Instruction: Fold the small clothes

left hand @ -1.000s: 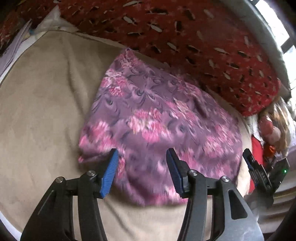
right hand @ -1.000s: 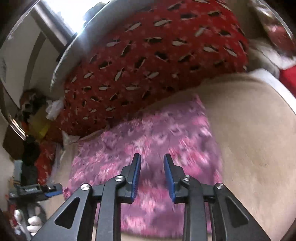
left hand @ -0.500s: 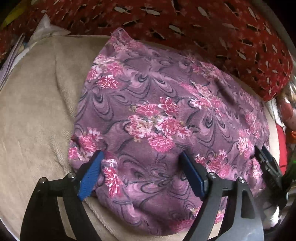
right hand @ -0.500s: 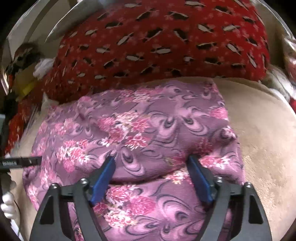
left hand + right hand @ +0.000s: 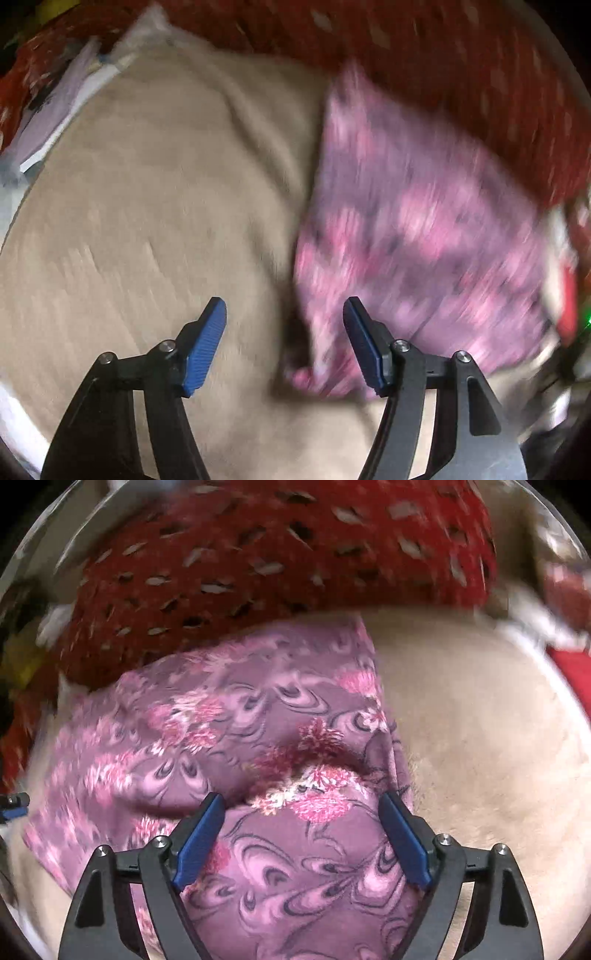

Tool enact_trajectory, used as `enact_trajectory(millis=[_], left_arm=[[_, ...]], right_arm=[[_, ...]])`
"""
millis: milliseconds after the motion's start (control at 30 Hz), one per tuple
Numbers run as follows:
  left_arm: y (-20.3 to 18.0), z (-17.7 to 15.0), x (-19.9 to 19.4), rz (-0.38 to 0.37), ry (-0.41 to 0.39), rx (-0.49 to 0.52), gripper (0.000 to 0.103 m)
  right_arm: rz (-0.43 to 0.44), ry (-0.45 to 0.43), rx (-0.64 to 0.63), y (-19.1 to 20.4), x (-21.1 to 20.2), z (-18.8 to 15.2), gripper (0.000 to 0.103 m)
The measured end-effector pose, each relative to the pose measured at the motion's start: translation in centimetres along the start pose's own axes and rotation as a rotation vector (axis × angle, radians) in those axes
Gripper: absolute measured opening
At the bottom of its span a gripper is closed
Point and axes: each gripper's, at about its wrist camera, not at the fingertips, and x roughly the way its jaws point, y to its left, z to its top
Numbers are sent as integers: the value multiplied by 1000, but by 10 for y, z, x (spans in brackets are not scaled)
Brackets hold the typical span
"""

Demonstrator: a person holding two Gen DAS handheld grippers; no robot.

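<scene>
**Both grippers free, cloth lying folded on the blanket**

The left gripper (image 5: 284, 345) has its jaws spread with nothing between them; the blue pads (image 5: 205, 350) frame bare blanket (image 5: 147, 221) and only the near corner of the cloth (image 5: 424, 229) sits by the right-hand pad. This view is badly smeared by motion, so fine detail of that corner cannot be read.

The right gripper (image 5: 301, 840) is likewise released, jaws wide, poised over the cloth (image 5: 240, 738) without pinching it. Whether the pads touch the fabric cannot be told. Between them a ridge of fabric humps up, a wrinkle or a doubled edge.

Outward, the cloth, purple with pink flowers, lies as a roughly four-sided pad on the beige blanket, its far edge against a red cushion (image 5: 277, 554). Papers (image 5: 62, 110) lie off the blanket's far left.

By my reading, at least one fold is done: the shape is compact and its edges fairly straight. What looks left is smoothing the hump and perhaps one more fold to halve it. Neither gripper has a grasp for that yet.
</scene>
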Motion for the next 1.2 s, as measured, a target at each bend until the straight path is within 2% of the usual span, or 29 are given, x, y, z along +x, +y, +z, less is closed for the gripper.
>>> enact_trajectory(millis=[33,67,100,167,200,267,300,467,600,733,833,967,1033,1100,1133,1200], left_arm=[[-2,-6,6,15,12,14,66],[-2,-12,5,17,-16,11,67],[0,-17,0,13,-48,-8,67],[1,-20,-2,-1,-45,-41,66],[1,-22,-4,-1,-47,-44,66],[-3,-25,-7,15,-52,-37,66],[-6,-29,-10,17,-55,-34,66],[-20,-39,-36,41,-106,-2,66],[-30,-35,-50,34,-157,38,66],[-44,-12,-58,-11,-171,47,66],[-55,24,-54,-56,-171,44,66],[-74,65,-36,-49,-165,28,66],[-79,79,-14,-30,-119,7,66],[-81,85,15,15,-28,11,68],[-78,86,26,10,-5,9,69],[-74,88,22,-18,-27,0,71]], right_arm=[[14,-12,6,2,-7,-2,84],[32,-36,19,2,-15,-4,84],[42,-62,36,1,-23,-8,84],[42,-76,68,-5,-31,-17,86],[18,-49,70,-9,-27,-21,86],[-53,64,64,-17,-9,-30,86],[-38,74,66,-21,-7,-34,86],[6,-31,158,-31,-37,-26,83],[22,-66,174,-29,-43,-10,84],[44,-81,147,-21,-35,10,84],[43,-114,147,-21,-28,30,80],[56,-146,250,-29,-12,48,78],[19,-91,276,-35,13,51,78],[-33,69,259,-38,48,48,77],[-23,19,251,-39,44,49,80],[-5,-5,252,-40,36,58,78]])
